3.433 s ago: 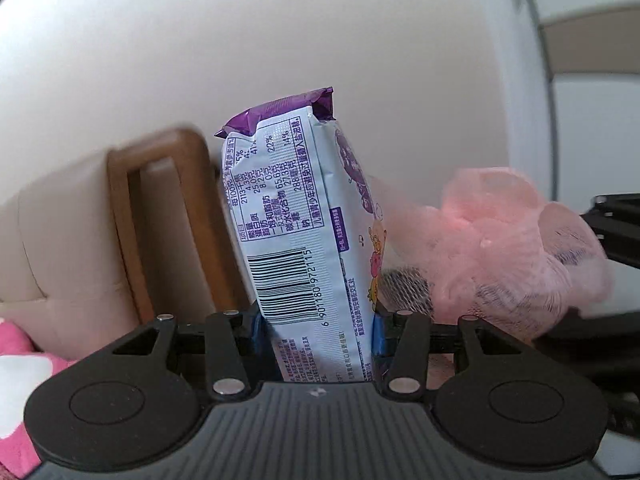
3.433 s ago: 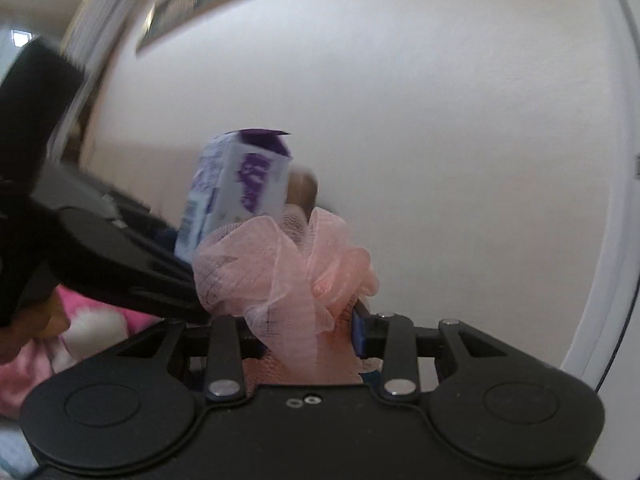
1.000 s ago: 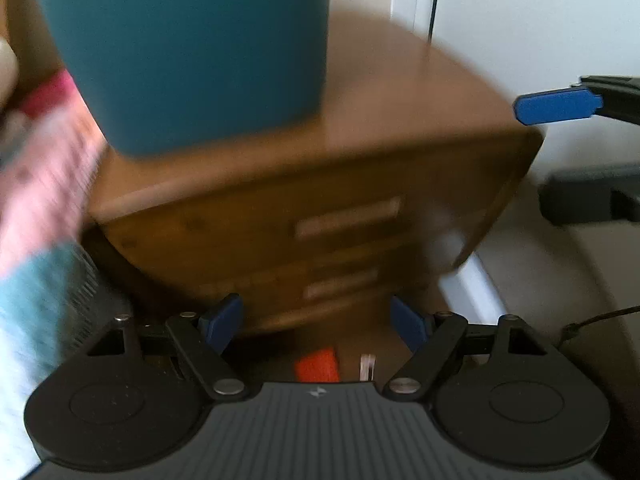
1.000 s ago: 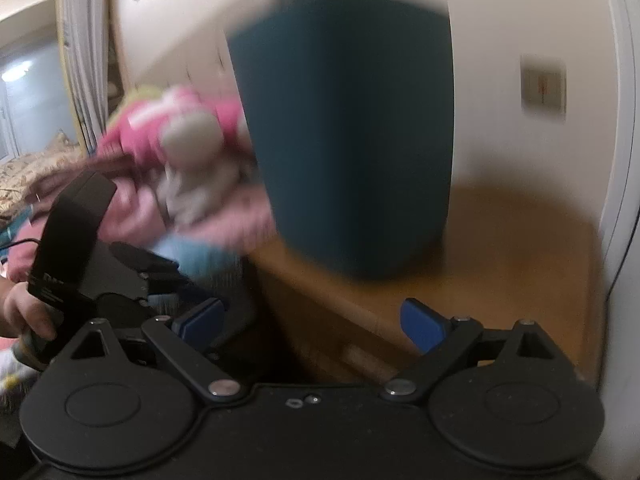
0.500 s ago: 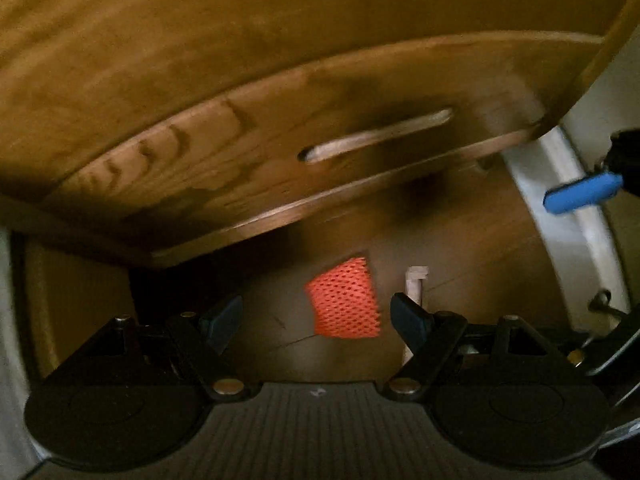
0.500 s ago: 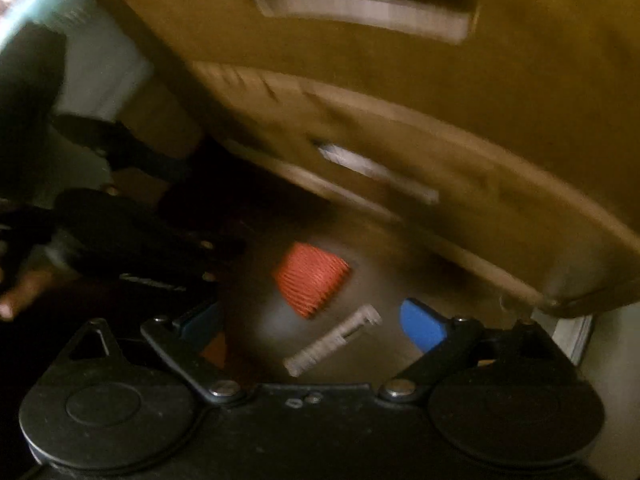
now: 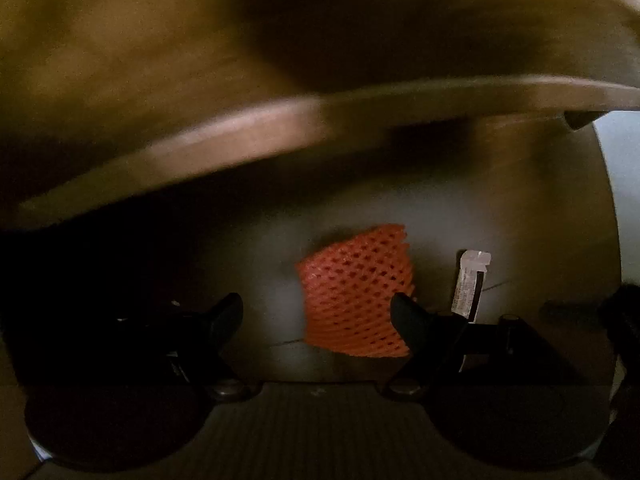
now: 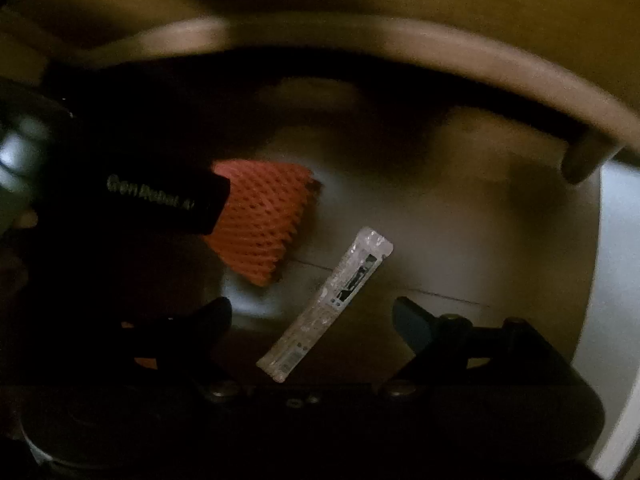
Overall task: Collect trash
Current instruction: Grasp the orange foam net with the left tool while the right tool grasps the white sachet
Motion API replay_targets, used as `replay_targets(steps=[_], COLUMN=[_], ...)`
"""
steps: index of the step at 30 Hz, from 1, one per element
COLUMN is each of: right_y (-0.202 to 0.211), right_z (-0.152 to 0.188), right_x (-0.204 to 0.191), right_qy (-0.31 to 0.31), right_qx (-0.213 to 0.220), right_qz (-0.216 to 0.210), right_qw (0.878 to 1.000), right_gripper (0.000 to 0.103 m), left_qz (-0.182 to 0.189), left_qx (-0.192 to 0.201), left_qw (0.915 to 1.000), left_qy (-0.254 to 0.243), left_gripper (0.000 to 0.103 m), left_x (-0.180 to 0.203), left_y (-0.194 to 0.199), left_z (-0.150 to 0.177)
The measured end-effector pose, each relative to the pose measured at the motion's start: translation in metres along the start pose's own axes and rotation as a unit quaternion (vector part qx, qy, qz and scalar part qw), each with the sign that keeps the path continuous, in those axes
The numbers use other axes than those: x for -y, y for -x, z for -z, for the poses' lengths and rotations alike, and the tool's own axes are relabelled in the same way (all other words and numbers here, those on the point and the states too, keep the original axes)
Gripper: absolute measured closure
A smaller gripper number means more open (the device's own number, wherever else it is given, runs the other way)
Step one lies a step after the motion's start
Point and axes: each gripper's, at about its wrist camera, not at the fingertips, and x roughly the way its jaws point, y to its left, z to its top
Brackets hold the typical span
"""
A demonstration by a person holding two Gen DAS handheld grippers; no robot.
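Observation:
An orange foam net sleeve (image 7: 354,288) lies on the dark floor in front of a wooden cabinet. My left gripper (image 7: 318,312) points down over it, open, the sleeve showing between its fingers and partly behind the right one. Just right of the sleeve lies a clear narrow plastic wrapper (image 7: 468,284). In the right wrist view that wrapper (image 8: 328,304) lies slantwise between the fingers of my right gripper (image 8: 312,314), whose jaws are closing with the pads still apart from it. The sleeve (image 8: 264,220) sits up left, partly hidden by the left gripper's black body (image 8: 152,200).
The curved lower edge of the wooden cabinet (image 7: 240,132) overhangs the floor close above both items. One cabinet foot (image 8: 580,160) stands at the right. A pale baseboard or wall (image 8: 620,240) borders the floor on the right. The scene is dim.
Both grippers have dropped from beside the teal bin on the cabinet top down past its drawers to the floor. The sleeve and wrapper now look larger. The right gripper's fingers have narrowed slightly.

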Motion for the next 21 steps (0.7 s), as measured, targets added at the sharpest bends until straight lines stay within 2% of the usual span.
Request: replay_targets(steps=[7,9,17,21], right_y=[-0.041,-0.048,-0.057,-0.061], right_z=[0.006,0.008,0.011,0.012], right_x=[0.0,0.002,0.005,0.007], right_qy=[-0.035,-0.039,-0.065,-0.071], right_qx=[-0.028,-0.026,-0.027,-0.02], right_qz=[-0.006,-0.003,0.004,0.008], right_qw=[0.999,0.999,0.998,0.997], right_gripper=[0.016,0.022,0.032,0.037], left_qz=[0.014,0.018,0.012,0.008], left_qx=[-0.026,-0.037,-0.059,-0.059], left_qw=[0.9994,0.9991,0.9982,0.9981], left_qy=[-0.016,-0.011,-0.005,-0.018], left_gripper=[0.022,0.022,0.022,0.023], left_x=[0.014,0.018,0.027,0.03], left_y=[-0.036,-0.045,-0.075,-0.081], left_z=[-0.007,-0.008,-0.012,-0.011])
